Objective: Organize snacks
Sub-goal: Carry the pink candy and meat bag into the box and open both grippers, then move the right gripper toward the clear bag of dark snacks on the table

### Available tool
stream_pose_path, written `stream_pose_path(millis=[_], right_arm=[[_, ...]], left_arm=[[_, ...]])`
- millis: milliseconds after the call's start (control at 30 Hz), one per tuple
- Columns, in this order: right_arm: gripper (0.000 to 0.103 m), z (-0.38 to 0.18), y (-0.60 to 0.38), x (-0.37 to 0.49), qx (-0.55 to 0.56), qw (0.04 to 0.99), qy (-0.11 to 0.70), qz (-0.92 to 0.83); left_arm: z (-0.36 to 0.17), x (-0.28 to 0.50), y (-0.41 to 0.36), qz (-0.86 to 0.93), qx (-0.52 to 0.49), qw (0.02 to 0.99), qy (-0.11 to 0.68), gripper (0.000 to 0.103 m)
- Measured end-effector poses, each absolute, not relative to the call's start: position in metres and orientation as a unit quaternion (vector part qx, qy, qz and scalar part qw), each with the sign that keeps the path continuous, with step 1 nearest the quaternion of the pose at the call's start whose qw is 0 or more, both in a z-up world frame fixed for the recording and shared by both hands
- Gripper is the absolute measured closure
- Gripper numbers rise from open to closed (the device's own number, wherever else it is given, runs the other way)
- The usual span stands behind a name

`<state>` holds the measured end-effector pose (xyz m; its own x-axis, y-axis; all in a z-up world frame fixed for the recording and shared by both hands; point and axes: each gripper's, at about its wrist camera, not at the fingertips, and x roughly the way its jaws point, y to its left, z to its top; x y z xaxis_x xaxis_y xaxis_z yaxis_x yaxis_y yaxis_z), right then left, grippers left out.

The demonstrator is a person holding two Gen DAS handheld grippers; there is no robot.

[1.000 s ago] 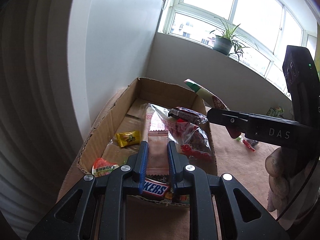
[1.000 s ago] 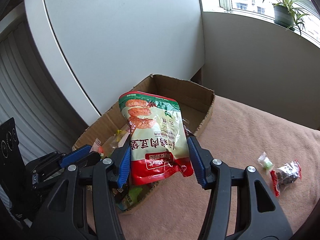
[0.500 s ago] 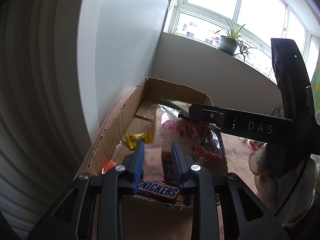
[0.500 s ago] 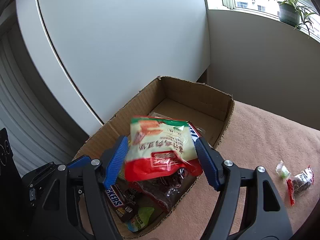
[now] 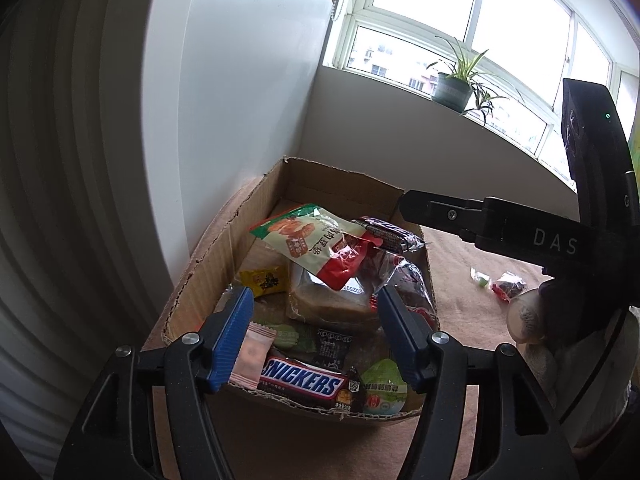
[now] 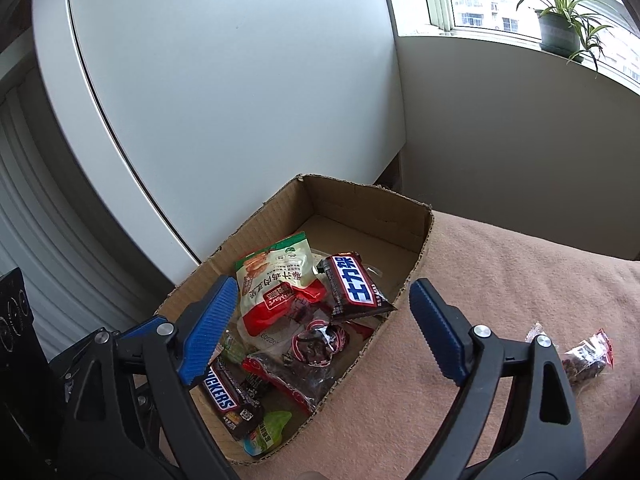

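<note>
An open cardboard box (image 5: 212,256) (image 6: 416,236) holds several snacks. A green and red pouch (image 5: 308,240) (image 6: 276,280) lies on top of the pile, beside a dark Chinese-labelled bar (image 6: 352,284). A Snickers bar (image 5: 300,380) (image 6: 224,394) and a pink sachet (image 5: 250,356) lie at the box's near end. My left gripper (image 5: 316,332) is open and empty above the near end. My right gripper (image 6: 320,328) is open and empty above the box's right side; its body shows in the left wrist view (image 5: 500,224).
Two small wrapped snacks lie on the tan cloth right of the box: a red-edged dark one (image 6: 588,360) (image 5: 508,284) and a small clear green one (image 5: 480,278). A white cabinet (image 6: 240,100) stands behind the box. A potted plant (image 6: 560,32) sits on the windowsill.
My right gripper opened and dropped the green and red pouch onto the pile. My left gripper opened and let go of the pink sachet, which now lies in the box.
</note>
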<state>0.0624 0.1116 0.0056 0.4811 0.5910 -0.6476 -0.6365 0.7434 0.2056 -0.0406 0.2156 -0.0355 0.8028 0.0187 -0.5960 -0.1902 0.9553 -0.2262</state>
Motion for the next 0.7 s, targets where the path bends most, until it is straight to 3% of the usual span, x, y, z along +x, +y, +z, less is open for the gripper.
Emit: stream_pose_path(millis=[700], right_arm=[[0.008,-0.004,-0.031,0.131,0.012,0.876,0.402,0.265]], left_arm=[[-0.014,-0.019,0.146,0.006,-0.126,0.948,0.291,0.039]])
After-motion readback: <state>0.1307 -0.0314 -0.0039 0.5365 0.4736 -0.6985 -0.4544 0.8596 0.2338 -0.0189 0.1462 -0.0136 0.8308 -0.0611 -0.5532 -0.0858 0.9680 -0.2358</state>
